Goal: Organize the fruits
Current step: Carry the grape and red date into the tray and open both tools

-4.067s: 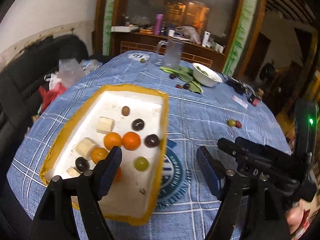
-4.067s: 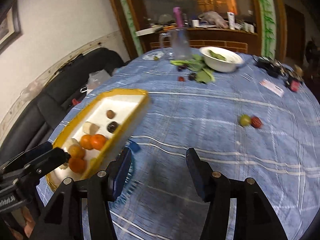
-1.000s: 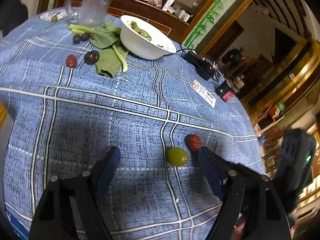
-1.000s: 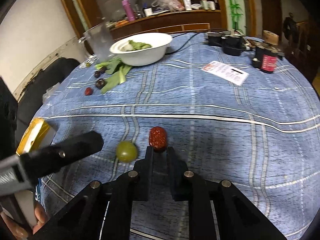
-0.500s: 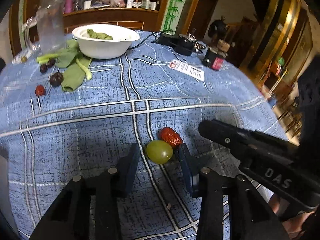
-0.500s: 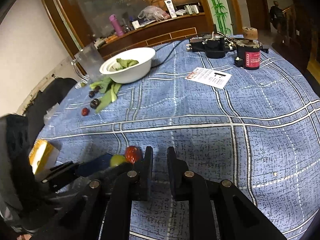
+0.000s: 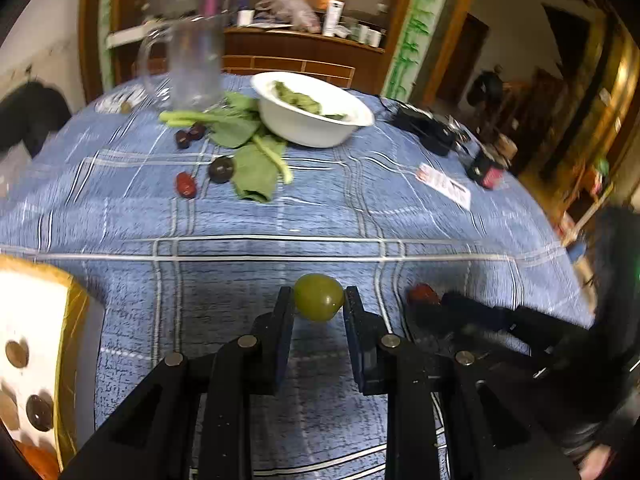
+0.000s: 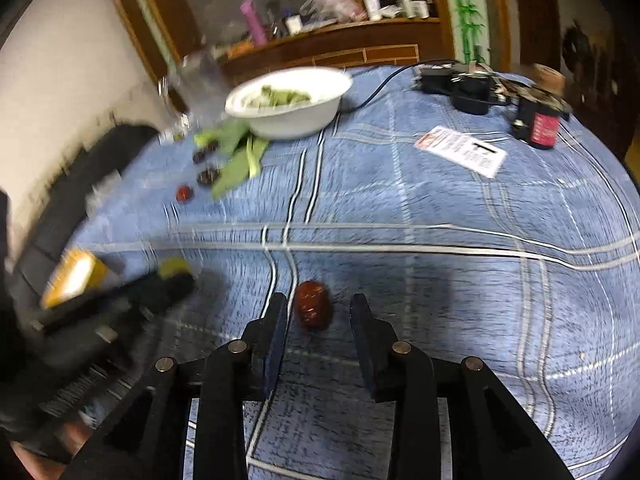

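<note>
Left gripper (image 7: 319,300): jaws have just been closing and now clamp the green fruit (image 7: 319,297) between their tips, both pads against its sides.
Green fruit: held at the fingertips; whether it is lifted off the blue checked tablecloth (image 7: 248,216) is hard to tell in the motion blur.
Right gripper (image 8: 319,307): jaws have just been opening; they stand partly apart, gripping nothing.
Red date (image 8: 313,310): lies on the cloth between the right fingertips, close to the left pad, clear of the right one.
Gap between fruits: in the left wrist view the date (image 7: 423,294) sits to the right of the green fruit, apart from it, by the right gripper's dark, blurred tip.
Tray (image 7: 76,320): yellow-rimmed white box near the table's left edge, holding dark round fruits.
Far side of table: white bowl (image 7: 316,120) of greens, loose leaves (image 7: 252,168), a red date (image 7: 186,190) and dark fruits (image 7: 221,169) beside them, a glass mug (image 7: 192,68) behind.
Right edge: paper card (image 8: 460,151), dark jar (image 8: 540,126).
</note>
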Demonstrator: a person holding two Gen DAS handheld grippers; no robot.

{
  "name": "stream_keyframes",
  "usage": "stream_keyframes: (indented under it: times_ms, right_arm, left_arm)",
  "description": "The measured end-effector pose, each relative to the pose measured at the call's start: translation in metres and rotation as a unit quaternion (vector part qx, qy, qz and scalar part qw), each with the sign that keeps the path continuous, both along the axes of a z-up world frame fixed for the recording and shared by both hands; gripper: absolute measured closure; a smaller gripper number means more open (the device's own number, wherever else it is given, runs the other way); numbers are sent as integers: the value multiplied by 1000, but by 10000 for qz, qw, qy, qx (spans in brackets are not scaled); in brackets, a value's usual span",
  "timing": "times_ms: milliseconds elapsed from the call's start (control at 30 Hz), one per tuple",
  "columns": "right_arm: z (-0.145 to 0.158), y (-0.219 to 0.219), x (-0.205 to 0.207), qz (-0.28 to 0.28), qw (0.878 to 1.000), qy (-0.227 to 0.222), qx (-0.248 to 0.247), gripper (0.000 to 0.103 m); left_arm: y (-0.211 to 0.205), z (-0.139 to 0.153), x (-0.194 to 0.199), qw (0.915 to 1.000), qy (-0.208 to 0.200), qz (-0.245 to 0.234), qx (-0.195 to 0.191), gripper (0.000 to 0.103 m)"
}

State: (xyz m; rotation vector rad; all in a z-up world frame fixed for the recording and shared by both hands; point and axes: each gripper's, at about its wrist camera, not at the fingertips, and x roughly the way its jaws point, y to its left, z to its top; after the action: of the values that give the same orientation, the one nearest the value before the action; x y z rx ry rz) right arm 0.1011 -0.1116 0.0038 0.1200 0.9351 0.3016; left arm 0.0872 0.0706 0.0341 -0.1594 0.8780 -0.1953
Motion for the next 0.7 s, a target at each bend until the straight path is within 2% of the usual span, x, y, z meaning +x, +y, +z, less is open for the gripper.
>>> stream_keyframes:
  times_ms: [67, 133, 200, 333, 467, 600, 700]
  right_arm:
    - [-2, 13, 1, -12, 9991, -87, -424, 69]
    - [-1, 17, 2, -44, 9984, -54, -562, 83]
    - [3, 14, -2, -114, 9989, -6, -449, 83]
    - [24, 1, -25, -244, 9989, -182, -365, 83]
    - [48, -12, -58, -329, 9982, -362, -340, 82]
    - [77, -12, -92, -179, 9974, -613, -337, 82]
    - [95, 5, -109, 94, 9964, -798, -276, 82]
  left_arm:
    - [7, 1, 3, 9998, 39, 76, -168, 79]
    - [10, 2, 4, 9996, 23, 112, -262, 79]
    - [12, 5, 3, 9995, -48, 163, -285, 79]
    - [13, 13, -1, 9987, -173, 171, -451, 79]
    - [18, 29, -16, 9964, -530, 205, -622, 79]
    - [35, 49, -54, 9937, -708, 287, -814, 79]
    - [58, 62, -90, 9936, -814, 426, -661, 79]
